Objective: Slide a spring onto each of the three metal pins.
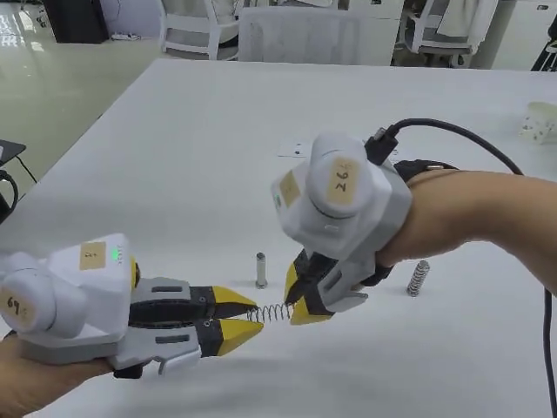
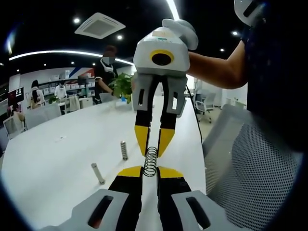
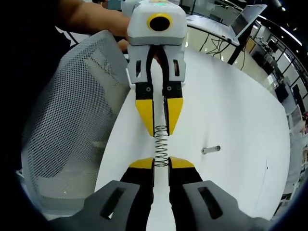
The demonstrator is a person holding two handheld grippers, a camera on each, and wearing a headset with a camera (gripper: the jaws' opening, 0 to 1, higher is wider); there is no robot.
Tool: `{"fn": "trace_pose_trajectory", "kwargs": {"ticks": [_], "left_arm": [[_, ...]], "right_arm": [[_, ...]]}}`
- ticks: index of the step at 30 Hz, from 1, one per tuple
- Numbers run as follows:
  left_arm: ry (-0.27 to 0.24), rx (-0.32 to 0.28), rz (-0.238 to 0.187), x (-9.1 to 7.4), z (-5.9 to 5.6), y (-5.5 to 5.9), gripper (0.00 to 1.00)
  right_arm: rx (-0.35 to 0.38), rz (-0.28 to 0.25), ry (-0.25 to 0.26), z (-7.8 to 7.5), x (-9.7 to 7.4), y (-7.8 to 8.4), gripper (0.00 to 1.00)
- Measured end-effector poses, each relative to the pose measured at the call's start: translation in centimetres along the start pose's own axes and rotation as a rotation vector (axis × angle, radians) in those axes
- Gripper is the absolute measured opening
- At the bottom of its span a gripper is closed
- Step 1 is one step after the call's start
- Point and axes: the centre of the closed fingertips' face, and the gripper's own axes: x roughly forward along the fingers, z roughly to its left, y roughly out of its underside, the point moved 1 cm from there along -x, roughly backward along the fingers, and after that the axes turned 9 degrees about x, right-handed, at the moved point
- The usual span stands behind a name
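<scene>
A thin coil spring (image 1: 274, 312) hangs stretched between my two grippers just above the white table (image 1: 191, 174). My left gripper (image 1: 248, 318) comes in from the lower left, shut on one end of the spring (image 2: 150, 161). From above, my right gripper (image 1: 300, 306) pinches the other end (image 3: 161, 144). In the right gripper view a thin dark line runs between the left gripper's fingers (image 3: 145, 113); I cannot tell what it is. A short metal pin (image 1: 260, 270) stands upright just behind the grippers (image 2: 97, 173). A second spring (image 1: 419, 278) stands on the table to the right.
A black cable (image 1: 461, 132) runs from the right gripper across the table. A small white object (image 1: 540, 122) sits at the far right edge and a small label (image 1: 291, 150) lies mid-table. White chairs (image 1: 200, 30) stand beyond the far edge. A mesh chair back (image 3: 72, 110) is near.
</scene>
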Motion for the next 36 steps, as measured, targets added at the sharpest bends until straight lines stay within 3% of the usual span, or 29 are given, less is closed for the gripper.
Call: {"fn": "trace_pose_trajectory", "kwargs": {"ticks": [17,26,36], "left_arm": [[0.015,-0.016,-0.018,-0.2,-0.5,-0.4,0.02],[0.026,-0.024,-0.054,-0.3,-0.8,-1.3,0.02],[0.027,-0.013,-0.068,-0.2,-0.7,-2.0,0.02]], "right_arm": [[0.045,-0.012,-0.009,0.1,0.0,0.1,0.12],[0.083,-0.013,-0.022,0.2,0.8,0.8,0.13],[0.096,-0.025,-0.027,0.3,0.9,0.6,0.13]]}}
